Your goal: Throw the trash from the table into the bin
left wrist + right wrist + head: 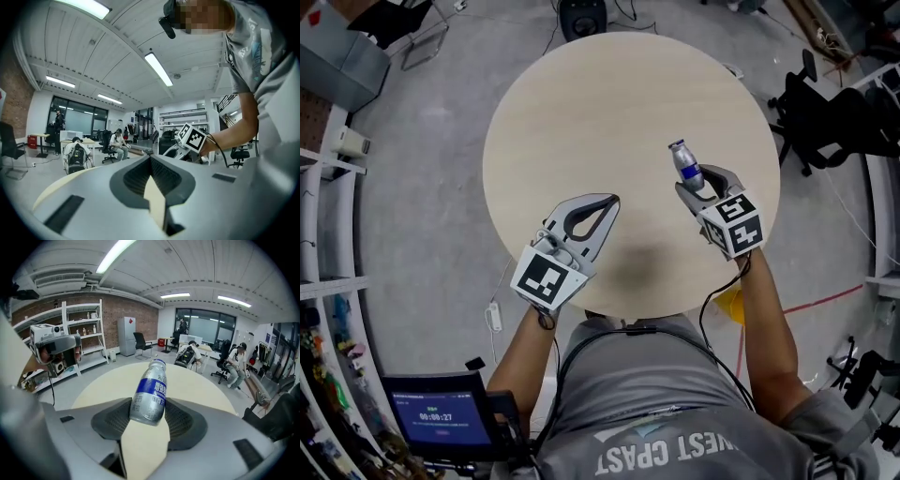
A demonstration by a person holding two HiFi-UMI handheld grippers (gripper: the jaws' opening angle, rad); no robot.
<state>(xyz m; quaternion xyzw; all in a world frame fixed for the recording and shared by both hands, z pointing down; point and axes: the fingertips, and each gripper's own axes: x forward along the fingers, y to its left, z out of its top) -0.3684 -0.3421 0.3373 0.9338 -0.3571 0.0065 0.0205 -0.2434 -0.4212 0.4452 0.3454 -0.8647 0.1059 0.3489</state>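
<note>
A small silver bottle [685, 164] with a blue label stands tilted between the jaws of my right gripper [698, 184], which is shut on its lower half above the right part of the round beige table [609, 103]. In the right gripper view the bottle [151, 392] leans forward out of the right gripper [149, 405], cap end away from me. My left gripper [612, 201] hovers over the table's near edge with its jaw tips touching and nothing between them. In the left gripper view the left gripper [151, 158] points level.
A black office chair [825, 122] stands right of the table and white shelving [328, 187] runs along the left. A dark round object [581, 14] sits on the floor past the far edge. A yellow object [729, 305] lies under the near right edge. A lit screen [441, 417] is at lower left.
</note>
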